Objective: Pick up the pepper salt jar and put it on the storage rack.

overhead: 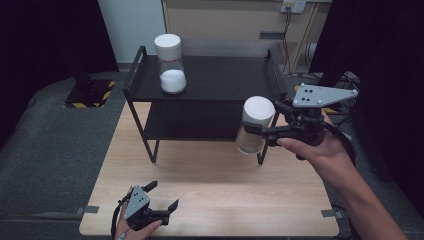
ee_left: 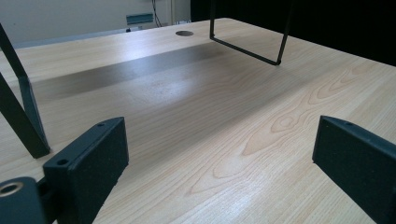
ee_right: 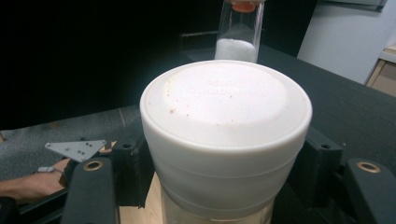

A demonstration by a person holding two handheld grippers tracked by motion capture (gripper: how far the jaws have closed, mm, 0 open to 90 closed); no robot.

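The right gripper (overhead: 261, 131) is clenched on a clear jar (overhead: 251, 132) with a thick, round white lid, its black jaws pressing the jar's sides just under the lid; the jar hangs in the air off the front right corner of the black metal shelf rack (overhead: 150, 90), above the right part of the pale wooden table (overhead: 210, 200). In the right gripper view the lid (ee_right: 226, 116) is smooth, matte plastic with faint raised lettering and a few tiny orange specks, and the glassy body below it shows between the jaws. A second jar (overhead: 171, 64) of the same shape, with a white lid and white granules filling its lower part, stands upright on the rack's flat dark top shelf, towards its left end. The left gripper (overhead: 164, 196) rests low at the table's front left edge with its jaws released and spread wide, nothing between them; the left gripper view shows bare wood grain and the rack's thin black legs (ee_left: 23, 116) beyond.
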